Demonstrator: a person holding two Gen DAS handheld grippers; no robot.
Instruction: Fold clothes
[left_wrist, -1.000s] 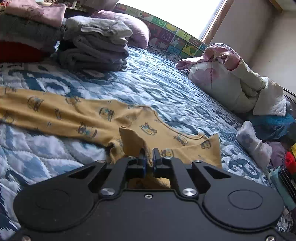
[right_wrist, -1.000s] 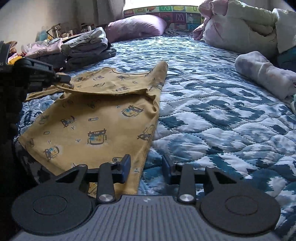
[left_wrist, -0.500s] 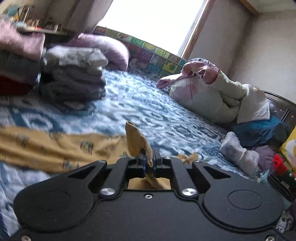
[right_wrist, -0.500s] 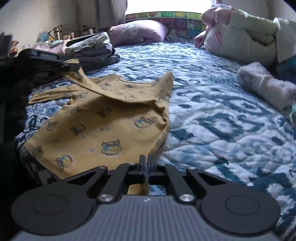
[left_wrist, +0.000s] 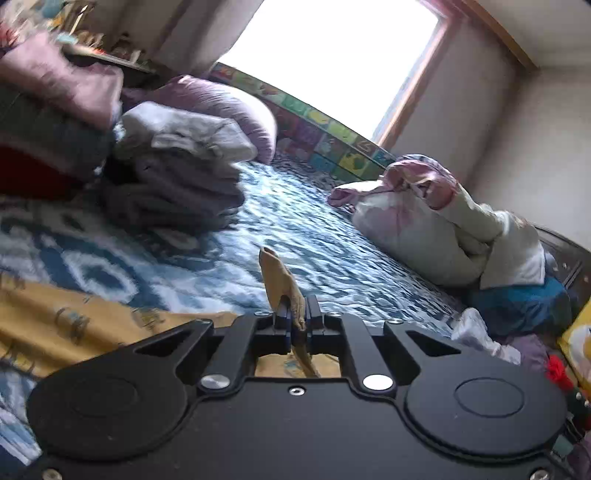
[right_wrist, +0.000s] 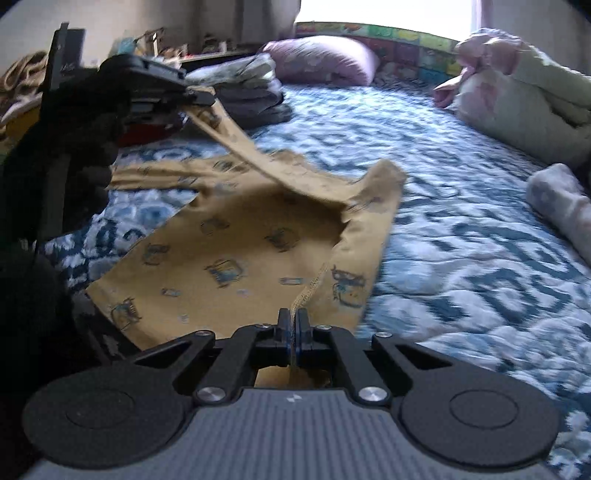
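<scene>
Garment: a mustard knit top with small blue prints lay part-lifted on the quilted blue-white bed.
Left tool: clamped on a raised fabric corner.
Right tool: pinched the ribbed hem.
Around: folded grey stack, lilac pillow, bundled bedding.

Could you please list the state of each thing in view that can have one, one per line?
left gripper: shut on a corner of the garment, lifted.
right gripper: shut on the garment's hem edge.
yellow printed garment: partly raised off the bed, one part pulled taut, the rest lying flat.
grey clothes stack: folded, piled on the bed.
blue patterned quilt: spread flat.
purple pillow: lying at the far end of the bed.
</scene>
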